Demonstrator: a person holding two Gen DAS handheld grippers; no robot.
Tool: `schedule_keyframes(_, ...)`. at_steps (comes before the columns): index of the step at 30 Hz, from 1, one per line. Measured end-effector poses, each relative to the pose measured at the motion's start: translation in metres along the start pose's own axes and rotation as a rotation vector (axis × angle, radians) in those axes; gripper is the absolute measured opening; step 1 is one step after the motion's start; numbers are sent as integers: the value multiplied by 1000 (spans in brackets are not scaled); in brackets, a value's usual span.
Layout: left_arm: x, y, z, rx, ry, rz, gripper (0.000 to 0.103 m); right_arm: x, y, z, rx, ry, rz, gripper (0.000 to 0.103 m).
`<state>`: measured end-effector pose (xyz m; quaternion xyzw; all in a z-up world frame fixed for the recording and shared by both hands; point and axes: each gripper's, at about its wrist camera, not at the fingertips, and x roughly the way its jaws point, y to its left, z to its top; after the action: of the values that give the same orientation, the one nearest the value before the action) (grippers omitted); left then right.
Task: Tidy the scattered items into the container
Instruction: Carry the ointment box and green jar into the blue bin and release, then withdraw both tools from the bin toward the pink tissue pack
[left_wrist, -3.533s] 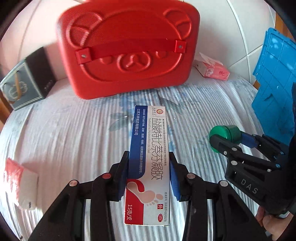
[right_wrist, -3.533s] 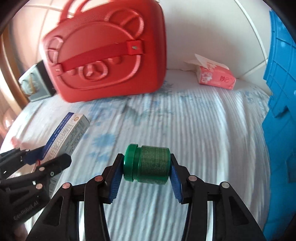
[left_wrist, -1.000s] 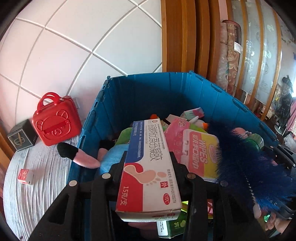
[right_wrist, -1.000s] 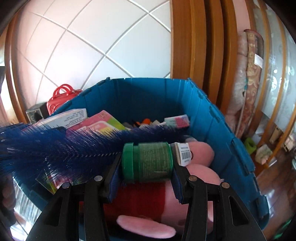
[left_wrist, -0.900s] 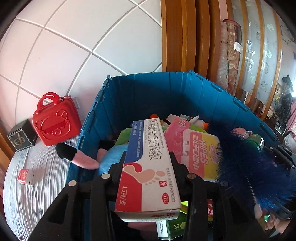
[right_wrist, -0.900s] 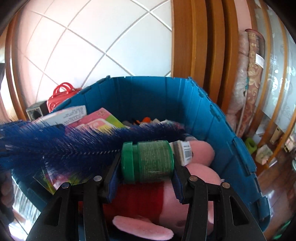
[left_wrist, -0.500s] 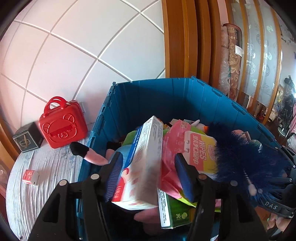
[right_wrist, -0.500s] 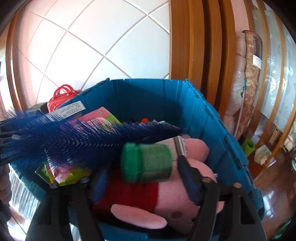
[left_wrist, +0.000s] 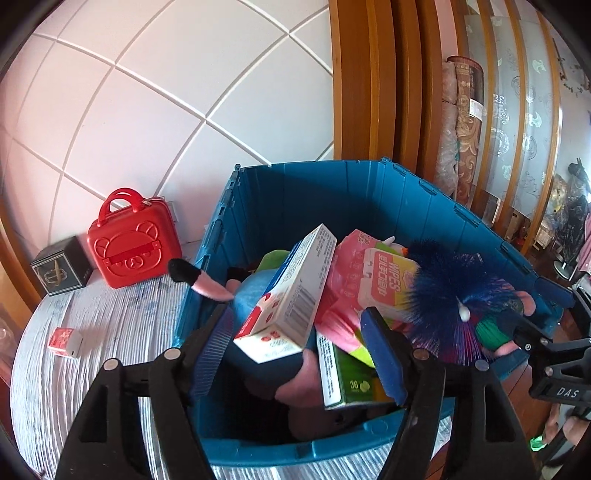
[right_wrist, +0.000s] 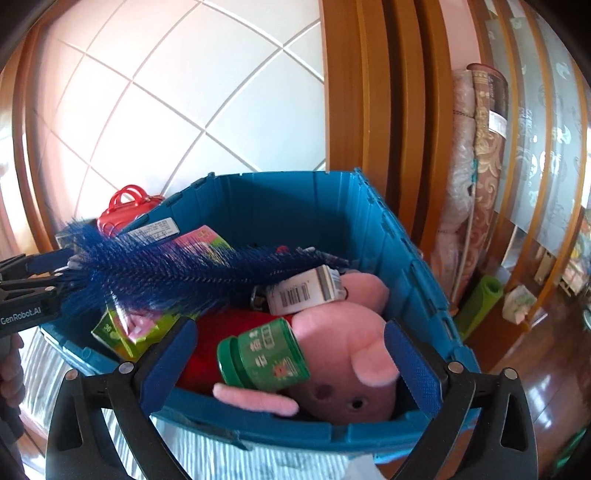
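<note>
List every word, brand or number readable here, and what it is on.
"WIPES": on the wipes pack.
"36": on the green carton.
"DAS": on the right gripper.
"GenRobot.AI": on the left gripper.
The medicine box, the green jar and the barcode tag: print too small to read.

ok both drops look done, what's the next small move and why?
Probably lift both grippers back out of the blue crate. The left gripper and right gripper are opening, pads clear of the medicine box and green jar, which now lie on the pile.
</note>
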<state>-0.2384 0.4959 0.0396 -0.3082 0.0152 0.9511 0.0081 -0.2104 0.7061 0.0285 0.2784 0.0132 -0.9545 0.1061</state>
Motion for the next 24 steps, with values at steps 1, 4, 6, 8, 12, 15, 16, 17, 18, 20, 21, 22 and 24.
schedule_keyframes(1,-2,1,-2,-4,1,3,71,-1,-1,-1,2,-1,2,103)
schedule_keyframes(4,-7,4,-9,-17,8,16,72,-7,0,-7,1,-3,14,103)
schedule_keyframes(6,-10,6,-14,-25,12,24,72,-11,1,-10,-6,-3,23,103)
schedule_keyframes(8,-14,8,-19,-28,11,28,72,-14,3,-14,-14,-5,31,103)
schedule_keyframes(12,-22,8,-30,-33,13,40,72,-20,8,-20,-22,-3,57,103)
schedule_keyframes(15,-28,10,-36,-45,15,43,72,-24,15,-22,-48,-5,75,103)
schedule_keyframes(16,-29,11,-38,-46,16,43,72,-25,17,-23,-52,-7,78,103)
schedule_keyframes(17,-31,12,-40,-46,17,43,72,-27,21,-23,-57,-10,83,103)
schedule_keyframes(18,-34,13,-41,-47,17,43,72,-28,24,-24,-61,-11,88,103)
schedule_keyframes(20,-40,19,-45,-50,16,40,72,-31,32,-25,-66,-13,92,103)
schedule_keyframes(21,-43,22,-48,-52,13,39,72,-32,36,-26,-68,-13,94,103)
schedule_keyframes(22,-47,27,-50,-55,10,40,72,-34,40,-27,-70,-14,95,103)
schedule_keyframes(24,-55,36,-55,-59,7,41,72,-38,50,-28,-76,-17,97,103)
